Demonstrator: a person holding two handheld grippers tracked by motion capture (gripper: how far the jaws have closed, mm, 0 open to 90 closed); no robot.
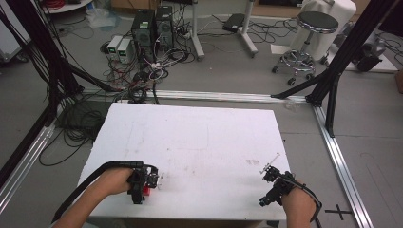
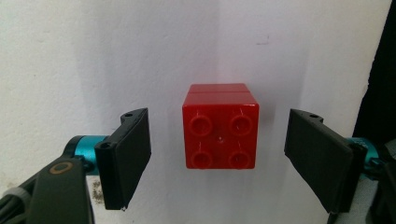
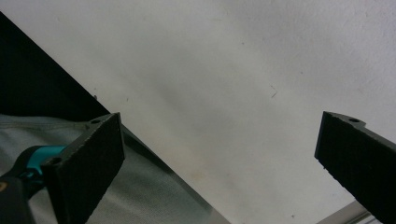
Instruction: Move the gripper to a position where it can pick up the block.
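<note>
One red brick (image 2: 220,127) sits dead centre between our left claw's (image 2: 217,161) spread jaws, untouched; our right claw (image 3: 219,163), gaping, holds nothing.

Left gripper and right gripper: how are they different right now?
The left gripper has a red block sitting between its open jaws, not touched by either; the right gripper has bare white table between its jaws. The left gripper sits near the table's front left, the right gripper near the front right edge. Both are open, and each is held by a hand.
</note>
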